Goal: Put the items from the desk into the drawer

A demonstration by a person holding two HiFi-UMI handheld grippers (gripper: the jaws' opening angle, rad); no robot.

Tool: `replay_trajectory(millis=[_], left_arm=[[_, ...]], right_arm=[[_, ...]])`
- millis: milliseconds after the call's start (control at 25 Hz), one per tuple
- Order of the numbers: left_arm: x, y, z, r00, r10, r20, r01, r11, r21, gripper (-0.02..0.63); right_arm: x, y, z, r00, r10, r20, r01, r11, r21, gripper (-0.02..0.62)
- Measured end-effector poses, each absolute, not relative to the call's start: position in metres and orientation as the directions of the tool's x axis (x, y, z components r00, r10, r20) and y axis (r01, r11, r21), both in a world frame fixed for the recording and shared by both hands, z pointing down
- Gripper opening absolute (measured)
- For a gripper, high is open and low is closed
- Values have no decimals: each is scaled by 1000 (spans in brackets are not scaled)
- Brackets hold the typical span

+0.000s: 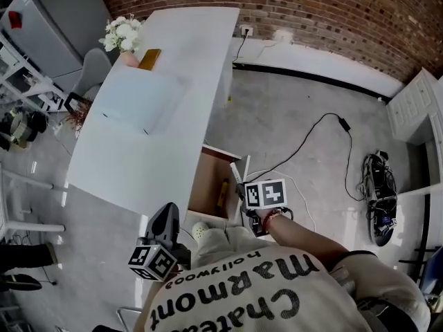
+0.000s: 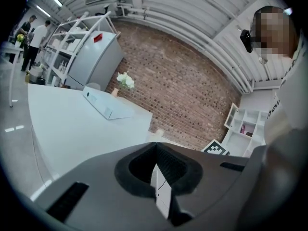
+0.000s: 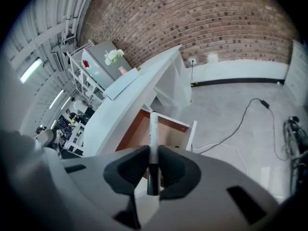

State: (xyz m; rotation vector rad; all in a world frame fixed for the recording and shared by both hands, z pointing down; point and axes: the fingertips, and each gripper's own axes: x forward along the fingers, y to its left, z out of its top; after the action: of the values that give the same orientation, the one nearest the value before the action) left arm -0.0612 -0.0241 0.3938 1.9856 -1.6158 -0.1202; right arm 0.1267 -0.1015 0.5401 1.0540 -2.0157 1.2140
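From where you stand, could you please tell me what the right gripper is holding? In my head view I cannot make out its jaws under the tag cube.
Observer: The right gripper has its jaws shut on a white pen with a dark rear end.
Operator: Thank you. Is the left gripper carrying anything?
Observer: Yes. The left gripper pinches a thin white piece, seen edge-on. I cannot tell what it is.
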Motion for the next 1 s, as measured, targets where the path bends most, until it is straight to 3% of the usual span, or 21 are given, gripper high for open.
replay_trajectory(millis=[480, 1000], left_arm=[[-92, -49, 425, 292, -866, 406, -873, -68, 483, 2], [-139, -88, 451, 278, -867, 414, -896, -79, 436, 2]], right_arm=[[108, -88, 619, -506, -221, 834, -862, 162, -480, 69], [59, -99, 702, -469, -148, 871, -882, 130, -453, 69]])
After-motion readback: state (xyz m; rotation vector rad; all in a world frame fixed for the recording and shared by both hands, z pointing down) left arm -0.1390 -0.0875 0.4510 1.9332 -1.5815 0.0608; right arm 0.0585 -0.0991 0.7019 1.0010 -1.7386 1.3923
